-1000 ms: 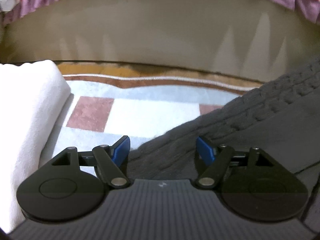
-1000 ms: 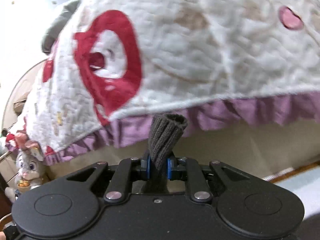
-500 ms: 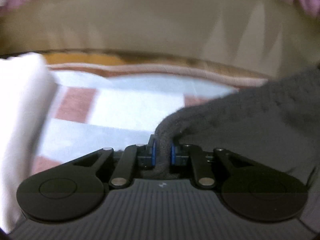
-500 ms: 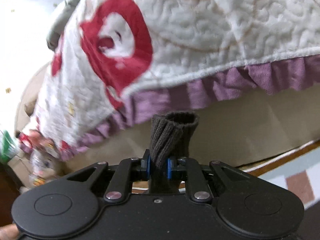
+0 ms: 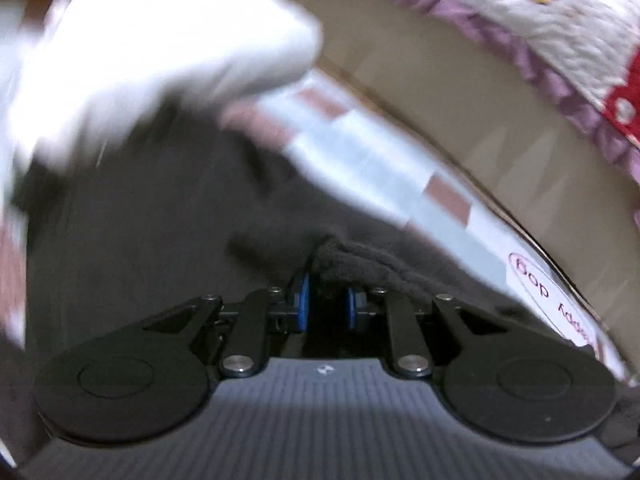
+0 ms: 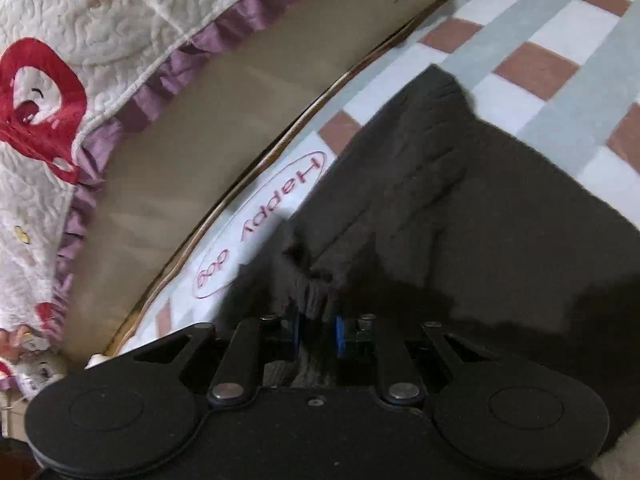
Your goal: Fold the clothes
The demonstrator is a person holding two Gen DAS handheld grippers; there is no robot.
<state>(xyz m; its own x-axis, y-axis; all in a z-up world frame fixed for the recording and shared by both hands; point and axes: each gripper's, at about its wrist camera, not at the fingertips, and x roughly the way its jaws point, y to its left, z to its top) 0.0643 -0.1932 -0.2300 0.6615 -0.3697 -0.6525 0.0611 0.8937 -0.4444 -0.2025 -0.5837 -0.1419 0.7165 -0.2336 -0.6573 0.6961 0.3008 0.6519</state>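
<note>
A dark grey knitted sweater (image 5: 160, 216) lies spread on a checked mat (image 5: 360, 152); it also shows in the right wrist view (image 6: 460, 200). My left gripper (image 5: 326, 308) is shut on a thick rolled edge of the sweater, low over the cloth. My right gripper (image 6: 318, 326) is shut on a ribbed edge of the same sweater, just above the mat (image 6: 560, 32). The left wrist view is motion-blurred.
A folded white cloth (image 5: 160, 52) lies blurred at the upper left beyond the sweater. A bed base (image 6: 224, 120) with a white quilt with purple frill (image 6: 100, 40) borders the mat. The mat carries a pink oval label (image 6: 260, 224).
The left gripper closed on the sweater edge and swung with it, so the view turned. The right gripper came down from facing the quilt to just over the mat, still holding the ribbed edge.
</note>
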